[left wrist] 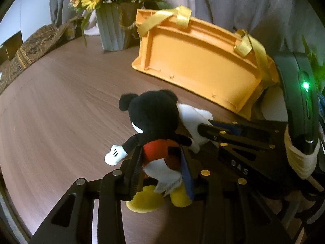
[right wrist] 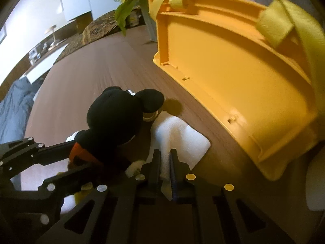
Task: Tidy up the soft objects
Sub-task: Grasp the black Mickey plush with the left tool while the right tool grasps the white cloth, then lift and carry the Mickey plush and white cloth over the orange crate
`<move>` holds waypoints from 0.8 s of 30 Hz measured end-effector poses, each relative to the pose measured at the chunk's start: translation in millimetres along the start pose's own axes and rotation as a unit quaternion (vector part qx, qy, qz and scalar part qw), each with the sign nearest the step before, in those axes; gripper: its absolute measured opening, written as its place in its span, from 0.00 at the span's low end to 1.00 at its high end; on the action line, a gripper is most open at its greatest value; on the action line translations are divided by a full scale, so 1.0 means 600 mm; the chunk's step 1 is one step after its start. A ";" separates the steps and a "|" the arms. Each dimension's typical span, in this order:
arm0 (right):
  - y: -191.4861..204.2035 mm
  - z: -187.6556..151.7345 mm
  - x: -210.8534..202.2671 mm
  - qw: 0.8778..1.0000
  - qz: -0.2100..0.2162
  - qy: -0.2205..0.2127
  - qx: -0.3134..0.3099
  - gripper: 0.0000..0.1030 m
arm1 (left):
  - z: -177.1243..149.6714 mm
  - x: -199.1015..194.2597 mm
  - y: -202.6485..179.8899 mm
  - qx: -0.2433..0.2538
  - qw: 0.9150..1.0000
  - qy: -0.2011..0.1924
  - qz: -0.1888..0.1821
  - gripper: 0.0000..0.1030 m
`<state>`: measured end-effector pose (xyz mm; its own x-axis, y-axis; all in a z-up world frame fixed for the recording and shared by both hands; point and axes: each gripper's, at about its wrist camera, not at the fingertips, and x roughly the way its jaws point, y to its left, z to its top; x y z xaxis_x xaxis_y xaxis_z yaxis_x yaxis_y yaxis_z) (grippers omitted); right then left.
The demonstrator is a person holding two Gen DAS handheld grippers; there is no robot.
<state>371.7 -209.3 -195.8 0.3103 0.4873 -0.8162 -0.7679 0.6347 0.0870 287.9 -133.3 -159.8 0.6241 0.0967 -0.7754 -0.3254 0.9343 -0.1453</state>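
A Mickey Mouse plush (left wrist: 154,122) with black head, red shorts and yellow shoes is held above the brown table. My left gripper (left wrist: 160,154) is shut on its body. It also shows in the right wrist view (right wrist: 113,120), with the left gripper (right wrist: 79,162) on it. A white folded cloth (right wrist: 178,140) lies just right of the plush, and my right gripper (right wrist: 165,156) is shut on its near edge. The cloth (left wrist: 193,120) and right gripper (left wrist: 205,130) show in the left wrist view too.
An orange-yellow bin (left wrist: 199,65) with yellow ribbon handles stands behind the plush and cloth; it shows in the right wrist view (right wrist: 233,77) too. A grey vase of sunflowers (left wrist: 111,26) stands at the back. Patterned mats (left wrist: 34,46) lie at the table's far left.
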 end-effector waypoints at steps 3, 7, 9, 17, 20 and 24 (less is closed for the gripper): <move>-0.001 -0.003 -0.018 0.999 -0.006 -0.010 0.030 0.10 | 0.003 -0.013 0.007 0.001 1.000 -0.012 0.002 0.34; 0.007 -0.002 -0.041 0.998 -0.022 -0.028 0.053 0.10 | 0.005 -0.030 0.017 0.007 1.000 -0.026 0.000 0.33; 0.012 -0.002 -0.054 0.997 -0.028 -0.037 0.066 0.10 | 0.006 -0.039 0.020 0.013 0.999 -0.036 0.002 0.32; 0.029 -0.001 -0.115 0.989 -0.046 -0.078 0.118 0.10 | 0.010 -0.087 0.030 0.034 0.996 -0.079 -0.003 0.32; 0.035 0.002 -0.136 0.984 -0.052 -0.094 0.140 0.10 | 0.016 -0.107 0.037 0.041 0.995 -0.092 -0.011 0.32; 0.046 0.007 -0.168 0.977 -0.065 -0.115 0.164 0.10 | 0.028 -0.134 0.042 0.056 0.992 -0.112 -0.024 0.32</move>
<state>321.7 -238.3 -108.7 0.5404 0.4875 -0.6858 -0.5034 0.8404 0.2008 241.2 -111.8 -90.8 0.7835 0.1136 -0.6109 -0.2182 0.9708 -0.0994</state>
